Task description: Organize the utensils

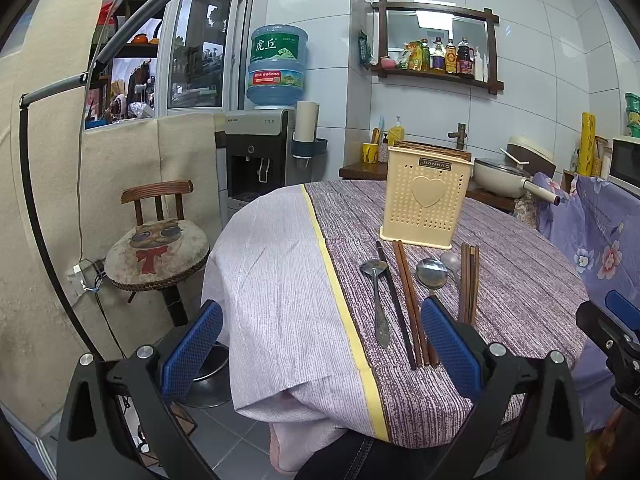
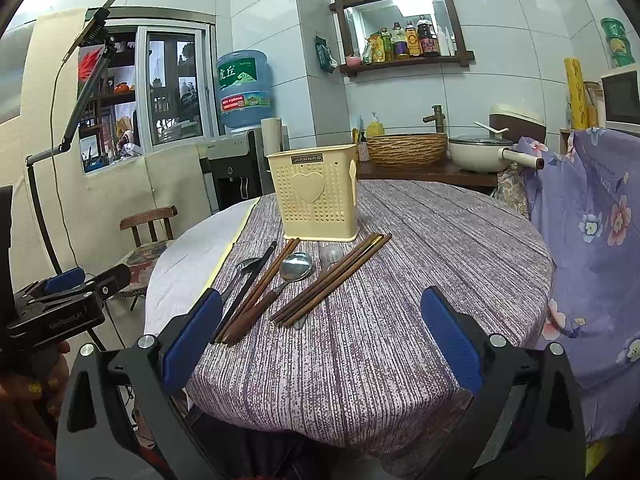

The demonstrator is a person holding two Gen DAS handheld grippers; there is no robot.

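- Our left gripper (image 1: 320,344) hangs low in its frame, jaws spread wide, grasping nothing.
- Our right gripper (image 2: 320,340) is likewise spread and bare.
- Spoons (image 2: 297,266) and chopsticks (image 2: 332,278) lie mid-frame on the tablecloth (image 2: 400,320), just below the cream holder (image 2: 314,196).

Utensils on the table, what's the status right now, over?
Left gripper open, right gripper open, both empty. Spoons and chopsticks loose before cream holder. Nothing blocking.
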